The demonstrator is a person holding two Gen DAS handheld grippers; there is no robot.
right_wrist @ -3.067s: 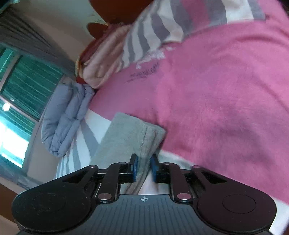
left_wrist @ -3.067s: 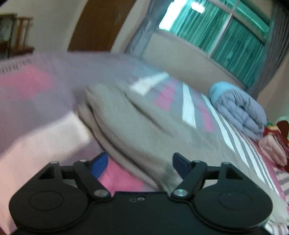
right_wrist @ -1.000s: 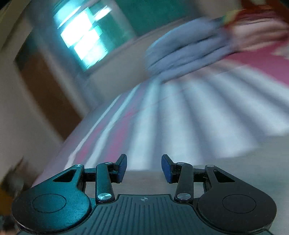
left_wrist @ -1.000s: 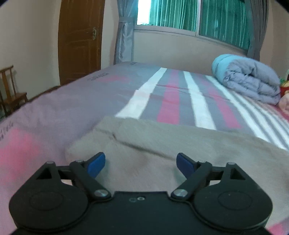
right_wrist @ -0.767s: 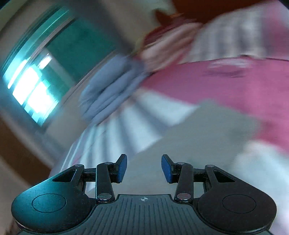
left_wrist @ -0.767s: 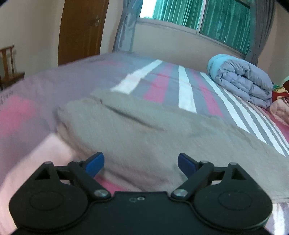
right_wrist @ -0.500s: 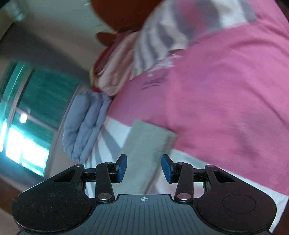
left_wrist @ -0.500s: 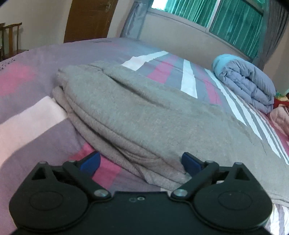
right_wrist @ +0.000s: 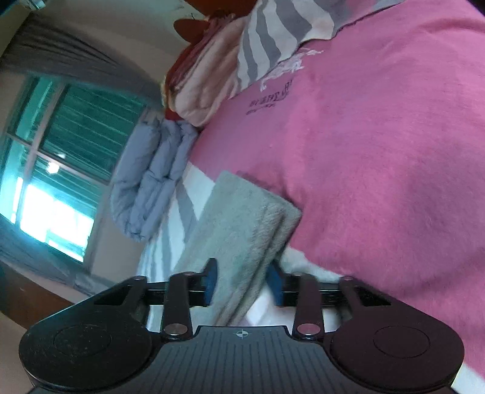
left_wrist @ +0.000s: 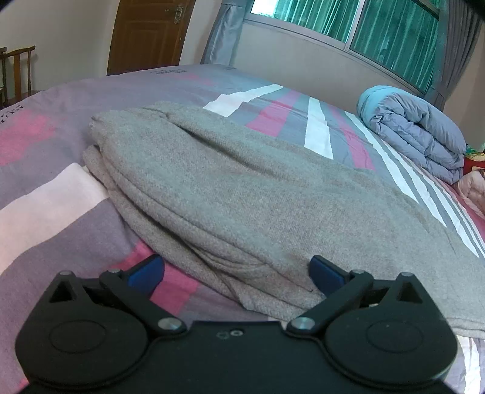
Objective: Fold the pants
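Observation:
Grey knit pants (left_wrist: 242, 188) lie folded lengthwise across the striped bed cover (left_wrist: 45, 212). My left gripper (left_wrist: 235, 269) hangs low over their near folded edge. Its jaws are opening wide, and the cloth lies between the blue fingertips (left_wrist: 321, 269) without being pinched. In the right wrist view the picture is rolled sideways. There the pants' narrow leg end (right_wrist: 245, 218) runs between the pads of my right gripper (right_wrist: 242, 282). Those jaws are closing around it; the left pad touches the cloth and a small gap shows at the right pad.
A rolled blue-grey quilt (left_wrist: 415, 133) lies at the far right of the bed, under the window (left_wrist: 363, 27). Pink and striped pillows (right_wrist: 206, 81) sit beyond a pink blanket area (right_wrist: 379, 151). A wooden door (left_wrist: 148, 33) and a chair (left_wrist: 18, 69) stand at the left.
My left gripper dropped closer to the pants' near edge and spread its jaws wider. My right gripper swept across the bed, rolled over, reached the leg end and narrowed its jaws.

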